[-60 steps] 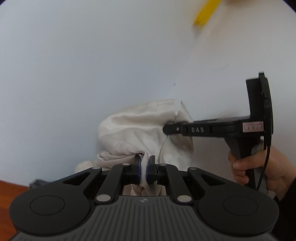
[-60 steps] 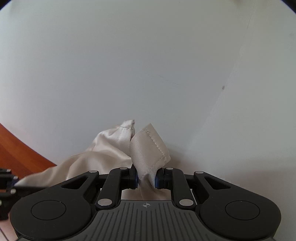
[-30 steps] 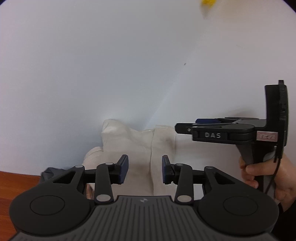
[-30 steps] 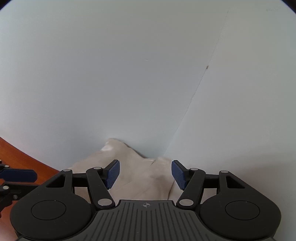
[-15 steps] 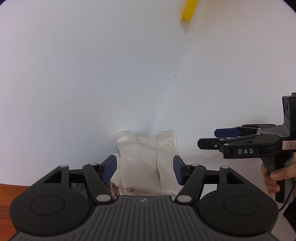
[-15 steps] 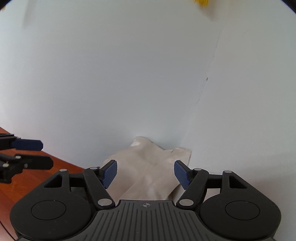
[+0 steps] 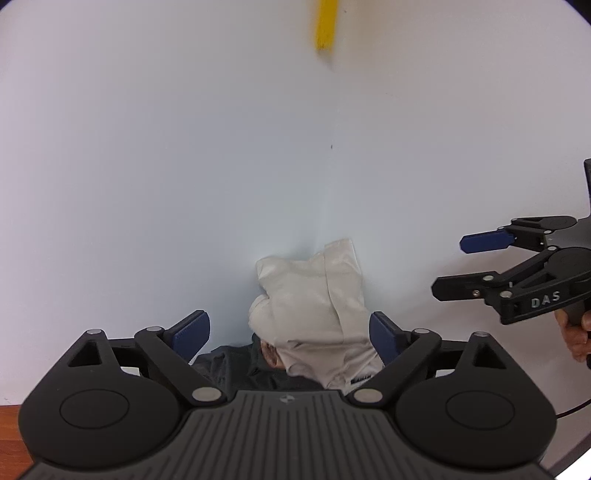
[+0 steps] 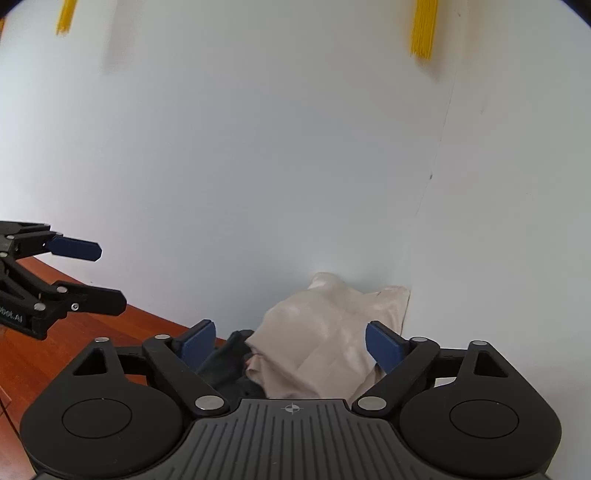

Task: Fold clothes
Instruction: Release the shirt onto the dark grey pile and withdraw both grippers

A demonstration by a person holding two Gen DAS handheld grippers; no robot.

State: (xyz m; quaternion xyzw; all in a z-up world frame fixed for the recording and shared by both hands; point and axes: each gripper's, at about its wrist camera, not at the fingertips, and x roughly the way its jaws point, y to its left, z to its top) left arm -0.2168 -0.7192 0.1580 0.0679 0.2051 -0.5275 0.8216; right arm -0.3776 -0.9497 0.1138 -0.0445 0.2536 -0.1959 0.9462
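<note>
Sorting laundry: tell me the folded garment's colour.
Cream, plain, slightly shiny; the folded garment shows best in the left wrist view.

"das" on right gripper [image 7: 452, 266]

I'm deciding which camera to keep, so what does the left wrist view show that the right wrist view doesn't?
Only the left wrist view shows the person's hand holding the right claw, and one yellow strip. Only the right wrist view shows a broad stretch of the wooden tabletop and two yellow strips. Both show the beige garment lying over a dark garment on the white surface, and both claws open.
</note>
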